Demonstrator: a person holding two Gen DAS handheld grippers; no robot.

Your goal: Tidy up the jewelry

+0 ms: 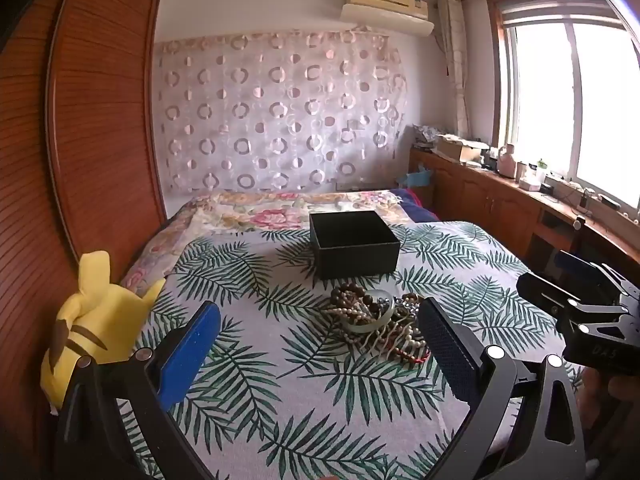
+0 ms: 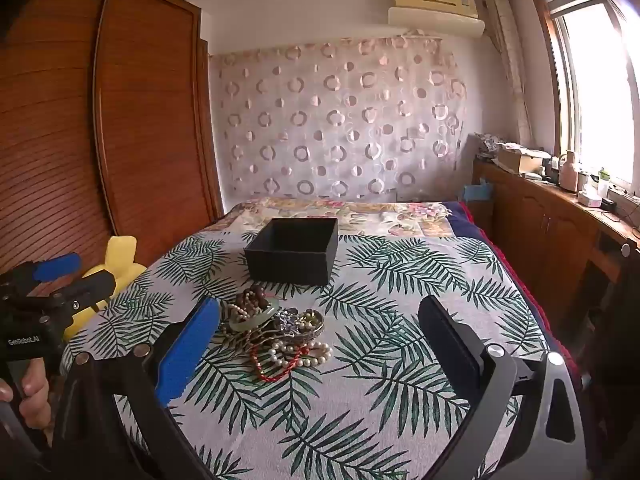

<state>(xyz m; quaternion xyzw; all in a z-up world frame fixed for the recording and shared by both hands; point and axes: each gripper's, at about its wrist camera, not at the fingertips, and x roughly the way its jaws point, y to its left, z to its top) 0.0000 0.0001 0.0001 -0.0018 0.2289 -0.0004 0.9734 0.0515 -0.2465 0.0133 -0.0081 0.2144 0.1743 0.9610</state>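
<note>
A heap of jewelry (image 1: 378, 322) lies on the leaf-print cloth (image 1: 304, 380): brown bead strings, a pale green bangle (image 1: 366, 320), pearls and a red cord. It also shows in the right wrist view (image 2: 276, 332). An open, empty black box (image 1: 354, 244) stands just behind the heap, also in the right wrist view (image 2: 294, 250). My left gripper (image 1: 320, 344) is open and empty, just short of the heap, which lies toward its right finger. My right gripper (image 2: 320, 344) is open and empty, near the heap, which lies toward its left finger.
A yellow plush toy (image 1: 96, 316) sits at the cloth's left edge beside a wooden wardrobe (image 1: 80, 120). A floral bedspread (image 1: 280, 208) lies behind the box. Wooden cabinets with clutter (image 1: 500, 184) run under the window on the right.
</note>
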